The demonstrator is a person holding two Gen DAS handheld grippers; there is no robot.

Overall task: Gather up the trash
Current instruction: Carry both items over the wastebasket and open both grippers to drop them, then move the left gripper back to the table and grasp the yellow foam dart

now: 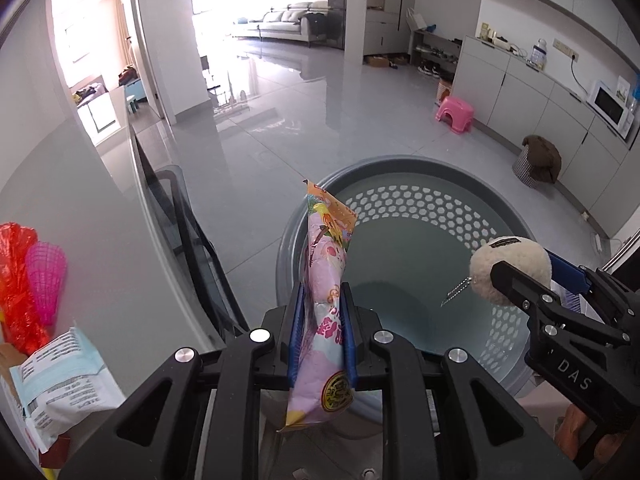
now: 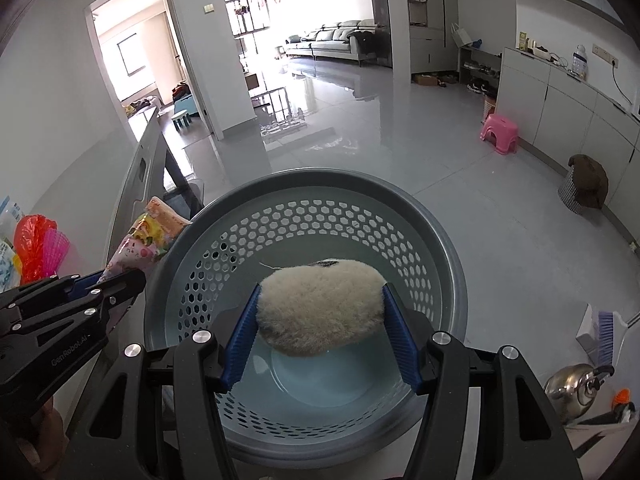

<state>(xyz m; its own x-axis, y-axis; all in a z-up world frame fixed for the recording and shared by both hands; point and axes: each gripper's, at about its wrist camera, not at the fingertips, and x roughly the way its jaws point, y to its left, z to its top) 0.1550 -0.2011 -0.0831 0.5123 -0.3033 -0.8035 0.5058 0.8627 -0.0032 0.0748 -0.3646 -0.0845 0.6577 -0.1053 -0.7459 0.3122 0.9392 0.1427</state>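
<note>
A round grey perforated basket (image 1: 400, 164) stands on the floor below both grippers. My left gripper (image 1: 323, 292) is shut on a pink and orange snack wrapper (image 1: 326, 248), which stands upright between the blue pads at the basket's left rim. My right gripper (image 2: 320, 292) is shut on a fluffy cream plush ball (image 2: 320, 312), held over the middle of the basket (image 2: 320, 178). A small metal chain hangs from the plush ball (image 1: 488, 264). In the right wrist view the left gripper (image 2: 136, 280) and its wrapper (image 2: 148, 240) show at the left.
The grey table (image 1: 80, 208) on the left carries a red plastic bag (image 1: 16, 280), a pink net item (image 1: 46, 280) and a white and blue packet (image 1: 60, 376). A dark chair (image 1: 180, 220) stands between table and basket. A kettle (image 2: 572, 384) and a dustpan with brush (image 2: 600, 336) are at the right.
</note>
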